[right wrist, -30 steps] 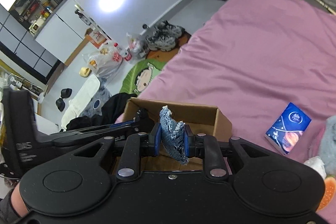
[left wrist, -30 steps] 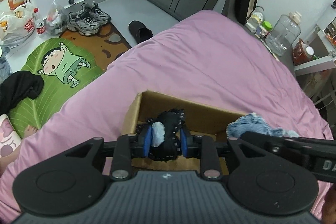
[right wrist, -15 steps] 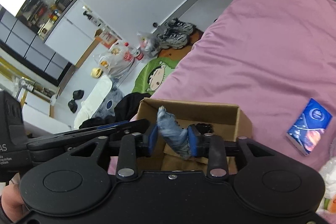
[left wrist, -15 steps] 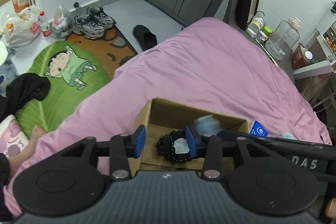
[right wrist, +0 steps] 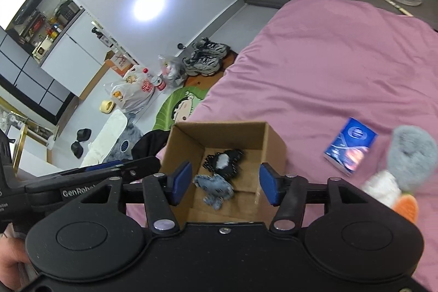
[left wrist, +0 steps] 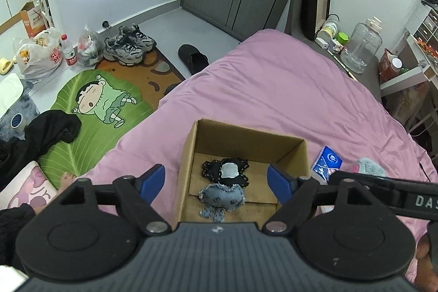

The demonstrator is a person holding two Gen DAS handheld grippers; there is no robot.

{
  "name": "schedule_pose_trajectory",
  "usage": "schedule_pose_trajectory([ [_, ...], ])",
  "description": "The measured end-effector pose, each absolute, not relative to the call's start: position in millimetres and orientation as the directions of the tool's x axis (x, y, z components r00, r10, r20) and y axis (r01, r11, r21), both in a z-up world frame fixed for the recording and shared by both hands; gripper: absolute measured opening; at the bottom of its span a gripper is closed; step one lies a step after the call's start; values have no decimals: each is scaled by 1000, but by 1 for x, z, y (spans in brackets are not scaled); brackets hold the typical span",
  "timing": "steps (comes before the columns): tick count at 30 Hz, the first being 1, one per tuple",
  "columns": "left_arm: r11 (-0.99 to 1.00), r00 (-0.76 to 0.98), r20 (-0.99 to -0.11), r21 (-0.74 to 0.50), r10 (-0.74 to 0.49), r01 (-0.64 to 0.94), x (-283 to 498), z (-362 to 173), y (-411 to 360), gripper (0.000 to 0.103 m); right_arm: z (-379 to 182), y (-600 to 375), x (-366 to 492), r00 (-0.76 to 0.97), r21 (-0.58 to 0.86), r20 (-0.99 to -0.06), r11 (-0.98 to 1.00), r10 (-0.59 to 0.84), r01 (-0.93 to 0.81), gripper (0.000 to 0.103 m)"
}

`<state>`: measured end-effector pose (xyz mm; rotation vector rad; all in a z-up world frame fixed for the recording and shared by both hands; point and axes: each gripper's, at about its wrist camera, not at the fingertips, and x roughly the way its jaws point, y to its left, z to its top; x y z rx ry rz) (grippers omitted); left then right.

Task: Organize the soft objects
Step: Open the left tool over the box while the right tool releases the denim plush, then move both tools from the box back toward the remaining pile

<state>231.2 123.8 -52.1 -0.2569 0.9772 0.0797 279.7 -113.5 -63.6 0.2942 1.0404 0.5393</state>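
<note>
An open cardboard box [left wrist: 290, 152] [right wrist: 273, 138] stands on the pink bed. Inside it lie a black soft toy [left wrist: 225, 171] [right wrist: 224, 159] with a pale patch and, nearer me, a denim soft toy [left wrist: 221, 197] [right wrist: 215, 186]. My left gripper [left wrist: 216, 181] hangs above the box, its jaws opening wide, nothing between the pads. My right gripper [right wrist: 223, 182] is also above the box, jaws opening, the toys lying loose below them. A grey and white plush [right wrist: 405, 163] [left wrist: 368, 167] with an orange part lies on the bed to the right.
A blue tissue pack [right wrist: 350, 147] [left wrist: 327, 163] lies on the pink bedspread [left wrist: 273, 89] right of the box. On the floor to the left are a green cartoon mat [left wrist: 98, 103], sneakers [left wrist: 127, 44], a slipper [left wrist: 193, 59], bags and black clothes [left wrist: 46, 130]. A nightstand with a jar [left wrist: 361, 47] stands beyond the bed.
Both grippers let go: the black toy and the denim toy dropped into the box. Both sets of jaws spread apart and both grippers rose and drew back from the box.
</note>
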Motion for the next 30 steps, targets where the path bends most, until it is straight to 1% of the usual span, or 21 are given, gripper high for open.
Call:
schedule_pose_trajectory([
  [3,969,568,-822,-175,-47,-173,225,-45,117,82,-59,-127,270,410,471,-733,840,542,-268,61],
  [7,974,577,-815,-165,-48,-153,217,-37,105,82,-50,-147,258,442,458,-730,853,522,-250,69],
  [14,982,590,-807,-138,-38,-126,204,-25,81,83,-44,-186,241,500,444,-720,873,482,-203,76],
  [15,984,588,-808,-128,-33,-121,202,-25,77,85,-44,-190,239,506,438,-721,877,474,-197,77],
  [16,986,587,-809,-118,-26,-119,200,-24,73,88,-43,-193,237,515,432,-720,881,465,-192,79],
  [18,988,589,-807,-114,-29,-108,196,-25,67,92,-40,-200,232,529,436,-708,879,467,-192,83],
  [20,989,582,-813,-106,-26,-104,194,-27,60,92,-38,-206,226,539,444,-695,874,476,-198,90],
  [22,990,585,-811,-99,-24,-97,191,-26,52,92,-37,-213,221,549,449,-688,873,474,-191,93],
  [23,991,589,-808,-100,-27,-91,190,-25,50,93,-38,-217,218,551,451,-688,873,473,-186,94],
  [25,990,598,-801,-107,-33,-88,186,-22,44,99,-41,-226,214,552,463,-685,869,476,-175,94],
  [26,990,601,-798,-111,-38,-85,185,-21,42,100,-42,-232,212,556,474,-682,866,476,-160,94],
  [30,992,615,-788,-99,-32,-76,180,-20,30,101,-42,-250,208,579,459,-687,880,440,-123,94],
])
